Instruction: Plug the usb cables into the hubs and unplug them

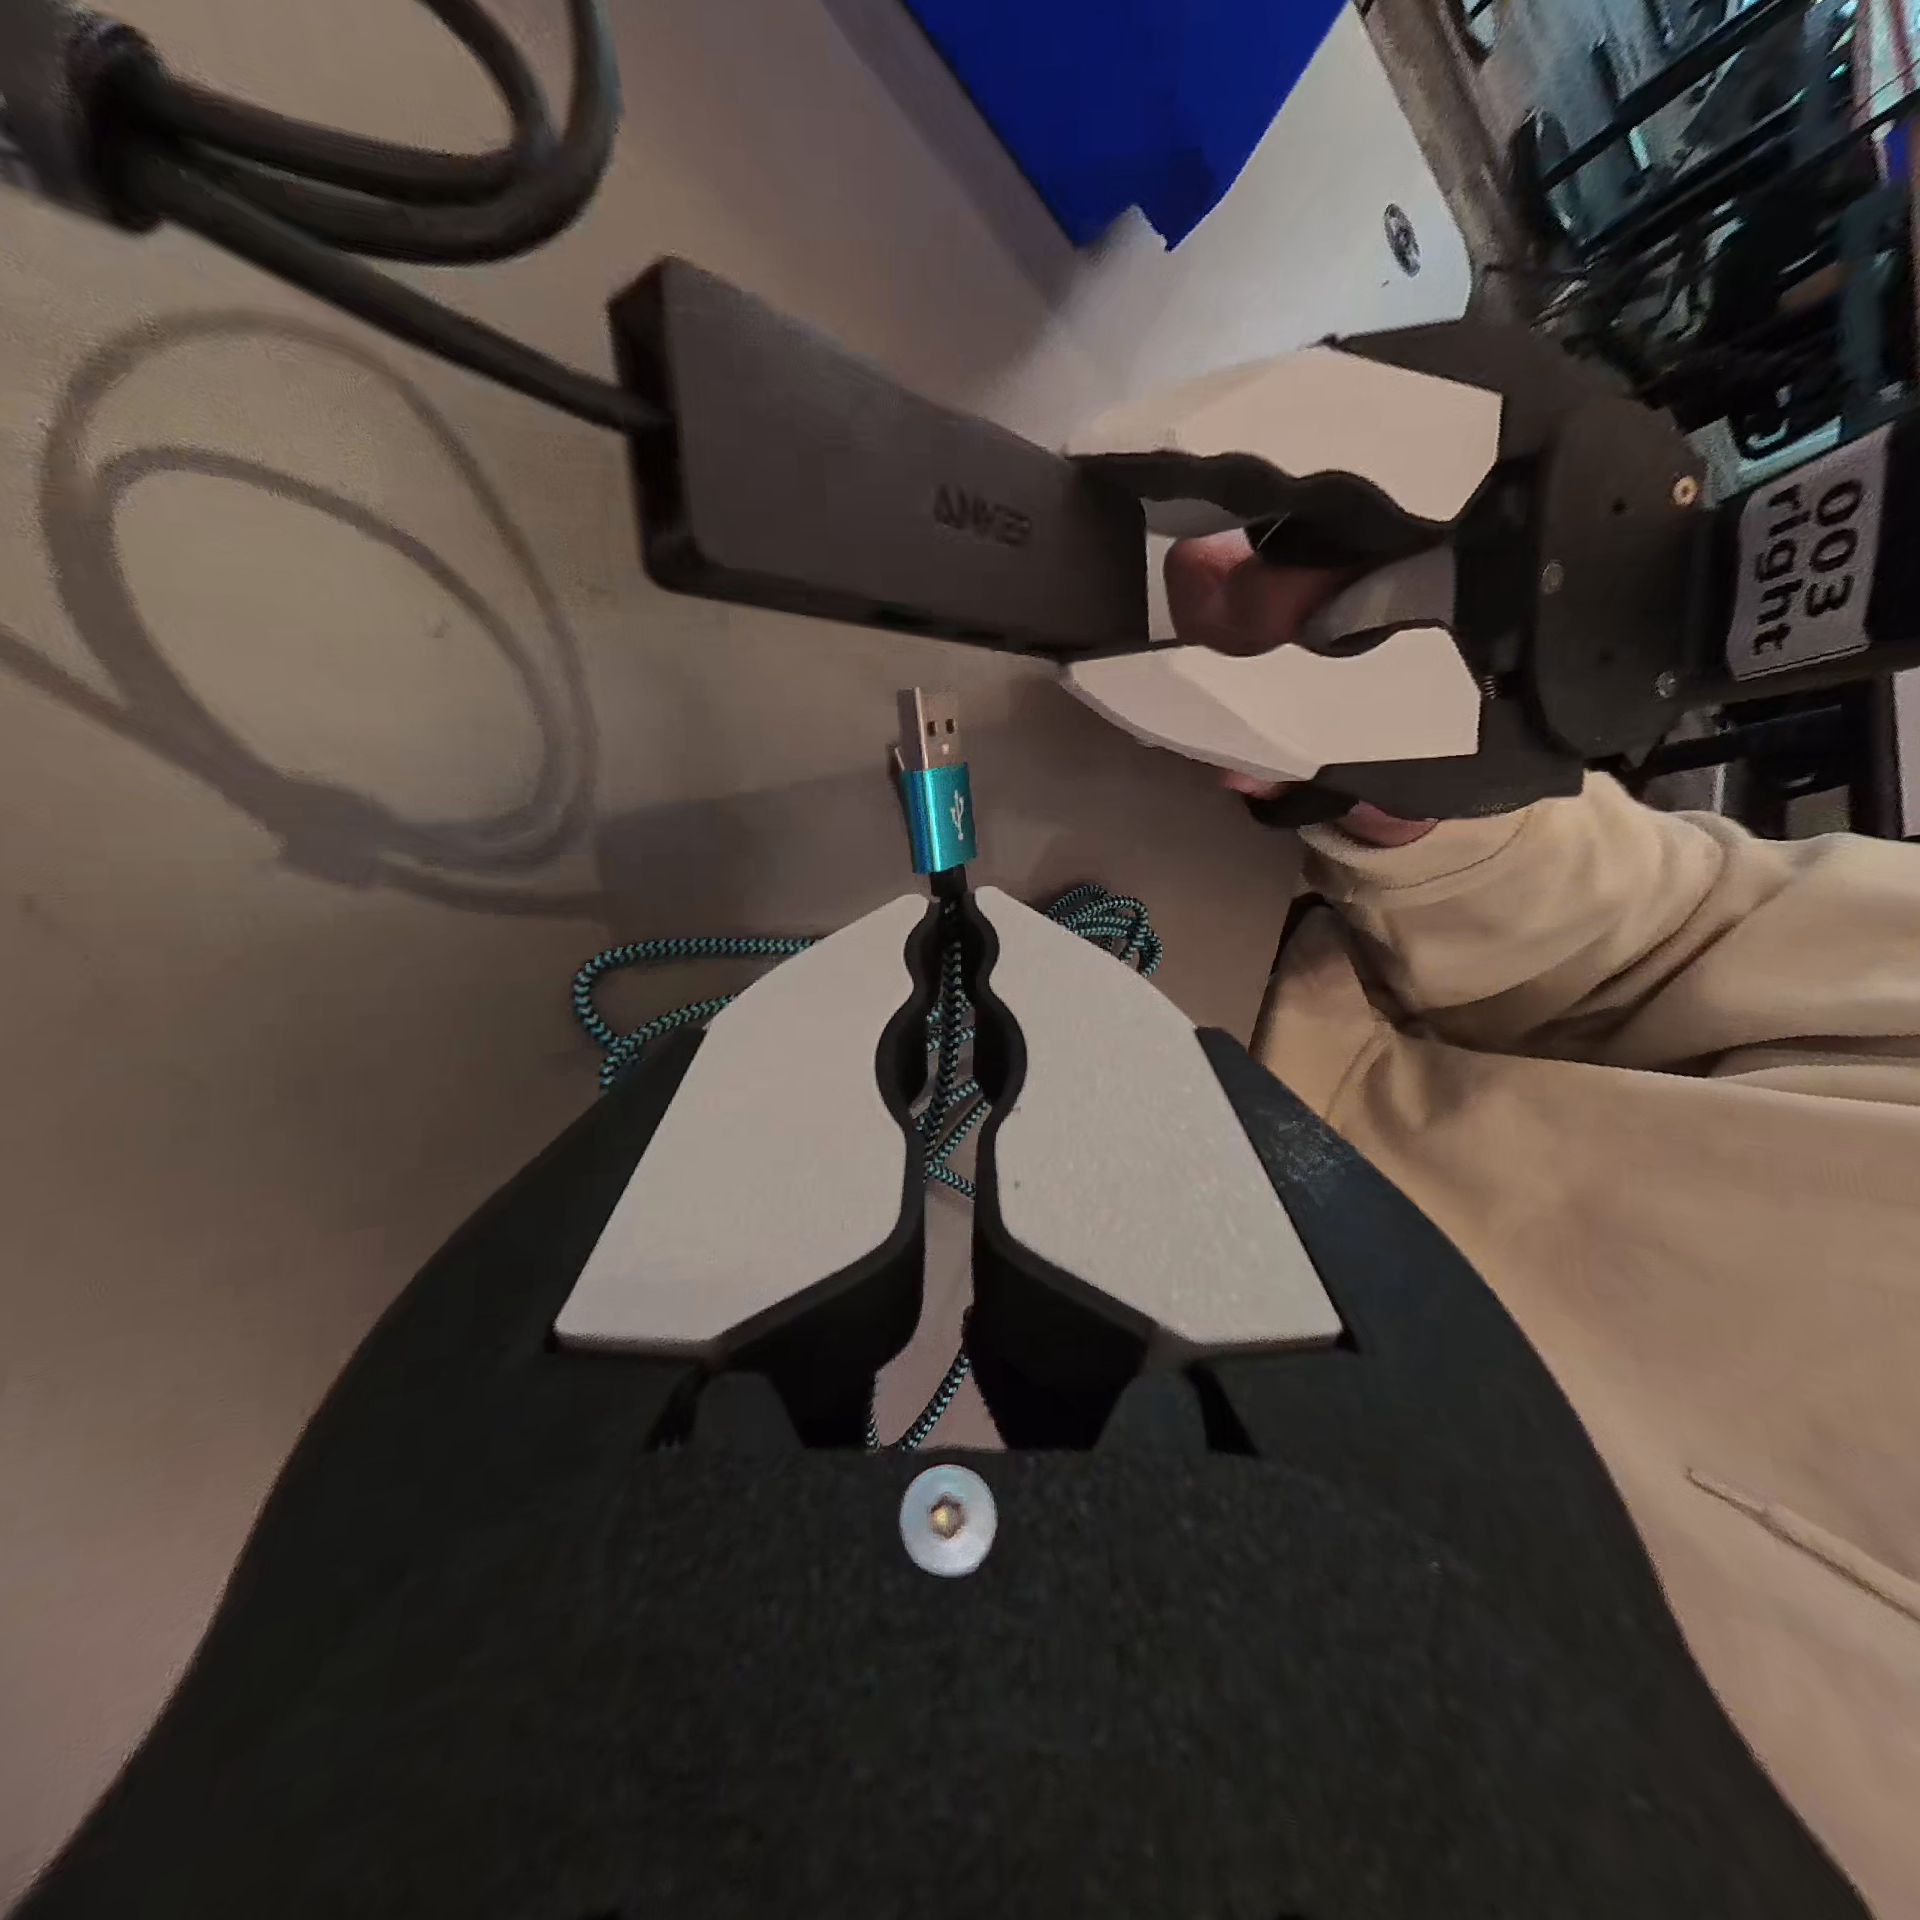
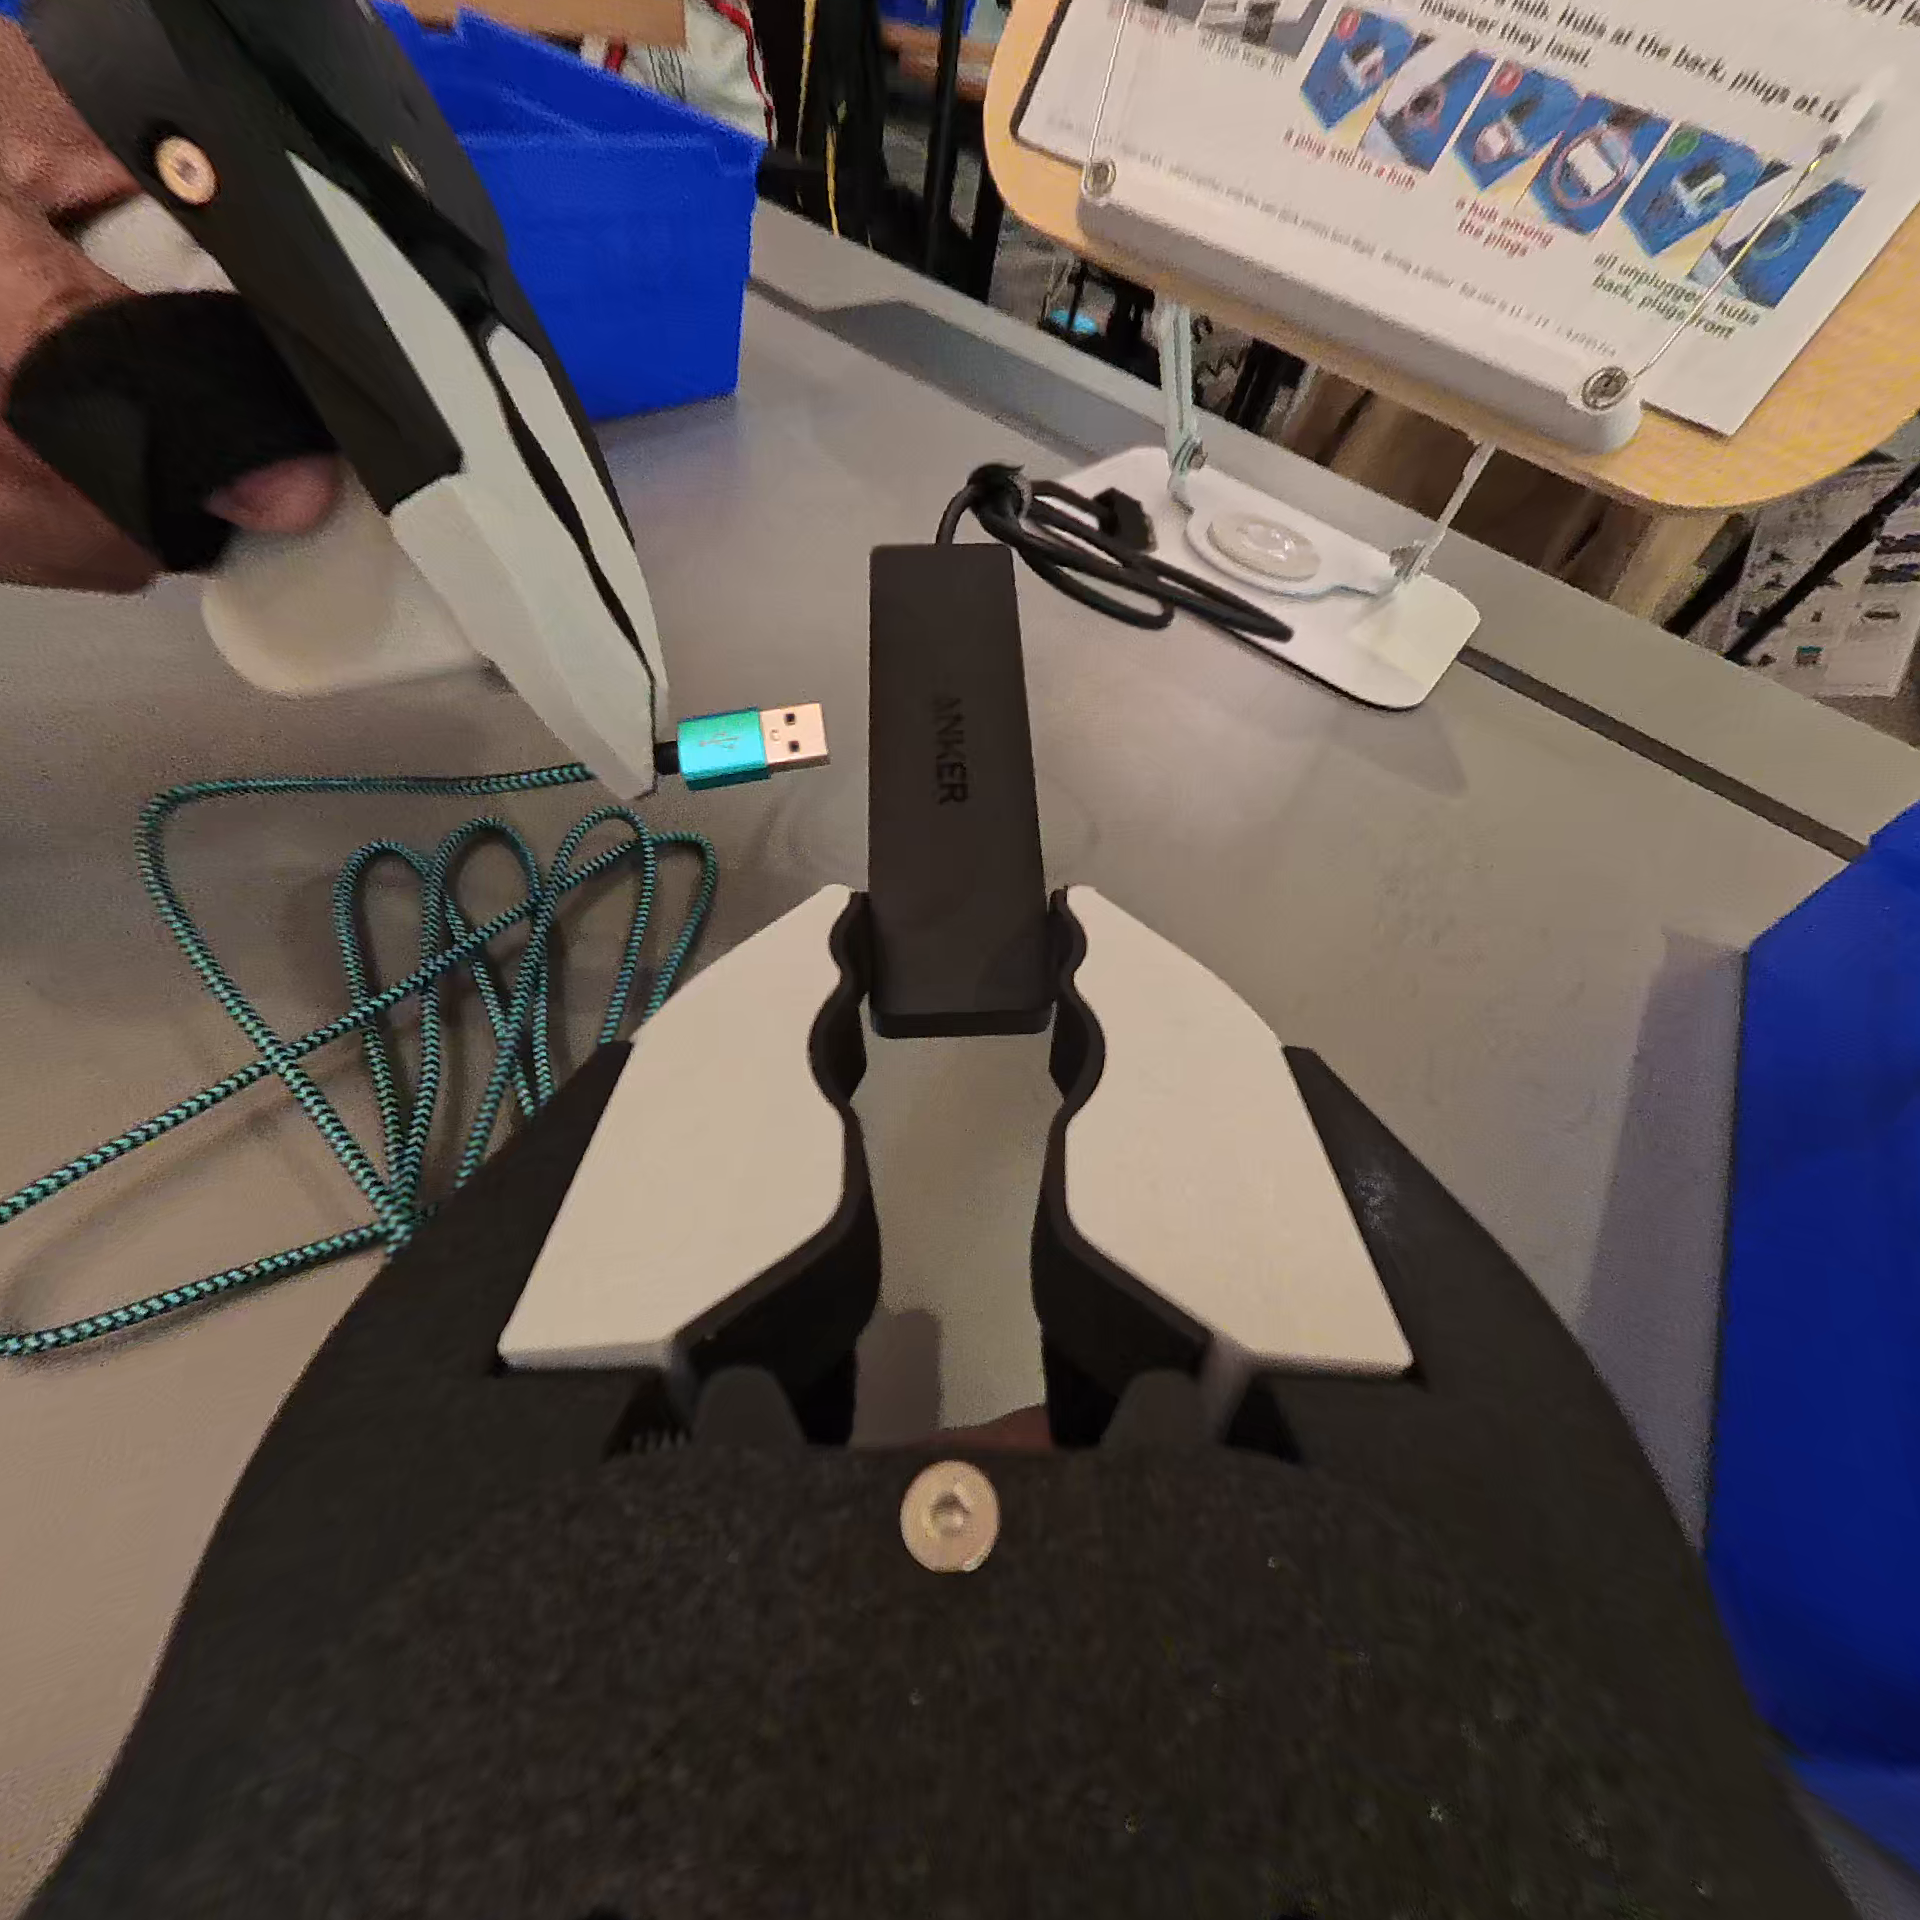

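- Black USB hub [image 2: 951,790]: slim rectangular bar, landmark for this entry; raised off the grey table [image 2: 1351,935]; near end clamped between the tips of the right gripper [image 2: 954,935], far end pointing away towards the stand
- Right gripper: white fingers [image 2: 1174,1091] on black frames, clenched on the hub's two long sides; seen from the left wrist view [image 1: 1117,561] as coming in from the right of the hub
- Hub lead [image 2: 1101,561]: black cord leaving the hub's far end, coiled in loops just beyond it, lying partly on the stand's base
- Teal USB plug [image 2: 753,743]: metal tip and teal shell, just beside the hub's left long side, tip aimed at that side, a small gap between, not inserted
- Left gripper [image 1: 948,914]: fingertips pinched on the braided cable right behind the plug shell; in the right wrist view it reaches down [image 2: 639,758] from the upper left of the hub
- Braided cable [image 2: 416,997]: teal and black weave, lying in loose loops on the table left of the hub and nearer the camera
- Blue bin [image 2: 623,239]: plastic, on the table well left of and beyond the hub
- Instruction card stand [image 2: 1455,208]: wooden board with printed sheet on a white base, beyond and right of the hub
- Beige sleeve [image 1: 1558,1091]: person's arm, right of the plug, below the hub in the left wrist view
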A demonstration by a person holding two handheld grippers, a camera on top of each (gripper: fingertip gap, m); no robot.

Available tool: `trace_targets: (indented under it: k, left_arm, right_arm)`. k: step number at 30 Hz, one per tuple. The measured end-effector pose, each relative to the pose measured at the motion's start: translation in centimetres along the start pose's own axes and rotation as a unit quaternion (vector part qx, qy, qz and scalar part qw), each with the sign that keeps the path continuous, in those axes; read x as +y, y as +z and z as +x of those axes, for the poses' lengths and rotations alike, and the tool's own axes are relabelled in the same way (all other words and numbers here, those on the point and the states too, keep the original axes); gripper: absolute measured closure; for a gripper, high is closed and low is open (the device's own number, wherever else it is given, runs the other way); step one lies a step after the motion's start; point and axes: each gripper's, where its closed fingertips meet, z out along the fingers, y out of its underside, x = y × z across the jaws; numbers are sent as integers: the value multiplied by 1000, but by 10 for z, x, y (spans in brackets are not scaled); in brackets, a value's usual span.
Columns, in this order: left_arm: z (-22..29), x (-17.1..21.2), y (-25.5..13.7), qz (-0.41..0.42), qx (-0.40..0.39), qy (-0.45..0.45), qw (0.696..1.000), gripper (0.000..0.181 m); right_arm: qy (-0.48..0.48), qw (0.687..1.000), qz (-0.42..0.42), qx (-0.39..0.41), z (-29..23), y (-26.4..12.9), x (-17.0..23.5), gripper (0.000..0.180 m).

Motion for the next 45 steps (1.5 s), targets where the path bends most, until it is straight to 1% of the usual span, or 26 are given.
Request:
trace_targets:
  k: [2, 4, 14, 18, 21, 26, 33, 40, 43, 45]
  left_arm:
    - [3, -2, -2, 14, 21, -8, 1000, 178]
    - [2, -3, -4, 17, 21, -8, 1000, 179]
    - [0, 2, -2, 5, 22, -3, 1000, 178]
    - [0, 2, -2, 12, 45, -16, 999, 179]
    - [2, 0, -3, 22, 76, -27, 997, 179]
    - [-2, 2, -1, 26, 97, -40, 994, 179]
    - [-2, 5, 0, 25, 121, -47, 991, 179]
    - [6, 4, 0, 35, 187, -64, 980, 179]
    - [4, 1, 0, 43, 194, -74, 977, 179]
    - [4, 3, 0, 39, 186, -68, 979, 179]
  right_arm:
    - [-3, 1000, 18, -7, -2, -2, -2, 147]
    - [-17, 999, 29, -18, -6, -4, -3, 147]
    - [-54, 997, 29, -41, -5, -3, 2, 147]
    - [-48, 997, 40, -47, -6, -3, -1, 147]
    - [-39, 997, 48, -51, -5, -3, -3, 147]
    - [-40, 997, 53, -46, -5, -4, -5, 147]
    - [-38, 995, 61, -67, -8, -4, -7, 147]
    - [-36, 992, 84, -88, -6, -9, -12, 147]
    - [-37, 991, 90, -91, -8, -10, -13, 147]
    - [-45, 991, 89, -90, -9, -9, -13, 147]
